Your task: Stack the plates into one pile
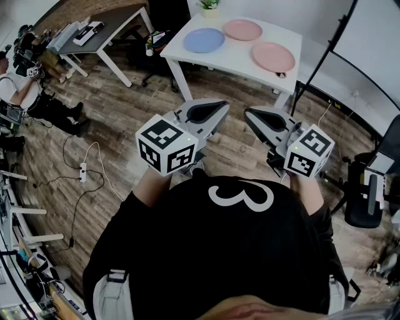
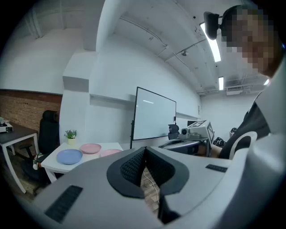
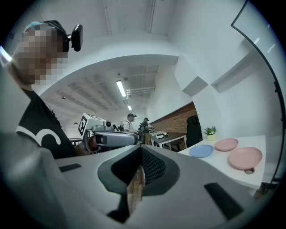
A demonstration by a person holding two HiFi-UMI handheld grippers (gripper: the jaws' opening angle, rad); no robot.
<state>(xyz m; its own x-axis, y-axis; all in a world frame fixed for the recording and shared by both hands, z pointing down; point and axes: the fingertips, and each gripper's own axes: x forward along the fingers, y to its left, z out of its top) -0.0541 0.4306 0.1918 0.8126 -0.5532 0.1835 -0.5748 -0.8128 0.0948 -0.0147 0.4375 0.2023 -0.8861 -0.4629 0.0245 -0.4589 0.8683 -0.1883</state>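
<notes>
Open floor before white table; plates, potted plant on top

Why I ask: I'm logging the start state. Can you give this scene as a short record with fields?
table: white table, ahead of the person across the wood floor
blue plate: on the table's left part, alone
far pink plate: beside the blue plate, apart from it
near pink plate: toward the table's right end, apart
stack: none yet
potted plant: at the table's far edge
left gripper: shut, empty, short of the table
right gripper: shut, empty, short of the table
</notes>
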